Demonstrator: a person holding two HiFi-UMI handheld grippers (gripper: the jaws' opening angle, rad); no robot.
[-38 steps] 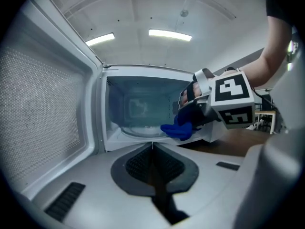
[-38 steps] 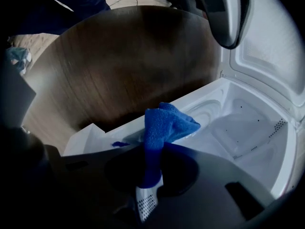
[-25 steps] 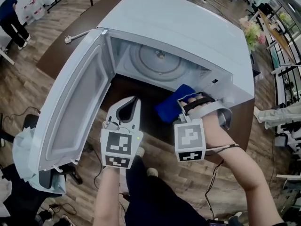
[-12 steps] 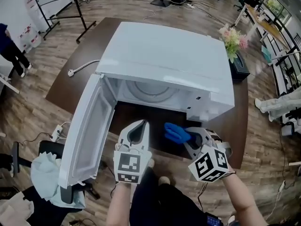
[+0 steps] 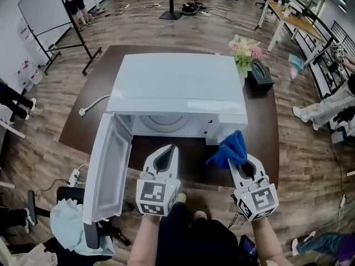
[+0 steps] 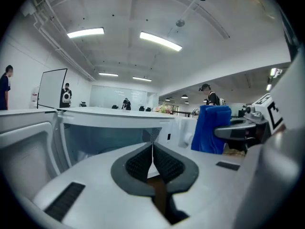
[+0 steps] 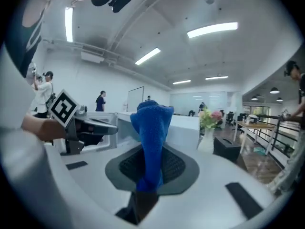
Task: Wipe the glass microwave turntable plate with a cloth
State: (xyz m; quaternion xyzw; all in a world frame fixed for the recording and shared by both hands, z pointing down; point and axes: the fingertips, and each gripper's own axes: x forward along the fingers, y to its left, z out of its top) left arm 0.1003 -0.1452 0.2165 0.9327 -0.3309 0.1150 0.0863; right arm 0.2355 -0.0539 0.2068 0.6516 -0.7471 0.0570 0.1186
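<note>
- Microwave [image 5: 177, 85] – white, on a dark brown table [image 5: 266, 126], at 12 o'clock from both grippers. Its door [image 5: 108, 168] is swung open towards 7 o'clock.
- Glass turntable plate [image 5: 165, 123] – lying flat on the floor of the microwave cavity. Only its front arc shows under the top panel, and nothing touches it.
- Left gripper [image 5: 168, 150] – at 6 o'clock from the cavity mouth, outside it, pointing at the opening. Its jaws are pressed together, pad to pad, with nothing between them.
- Right gripper [image 5: 242, 163] – at 5 o'clock from the cavity mouth, beside the microwave's front right corner. Its jaws are pinching the cloth.
- Blue cloth [image 5: 230, 147] – bunched, with the lower end clamped between the right gripper's pads and the rest standing up past the tips. It is outside the microwave and apart from the plate.
- Flowers [image 5: 244, 47] – pink and white, at 1 o'clock from the microwave, at the table's far right.
- Black box [image 5: 259, 76] – just beside the flowers, at their 5 o'clock.
- Power cord with plug [image 5: 90, 106] – trailing off the table at 9 o'clock from the microwave.
- Whiteboard on a stand [image 5: 41, 7] – on the wood floor at 10 o'clock, well apart from the table.
</note>
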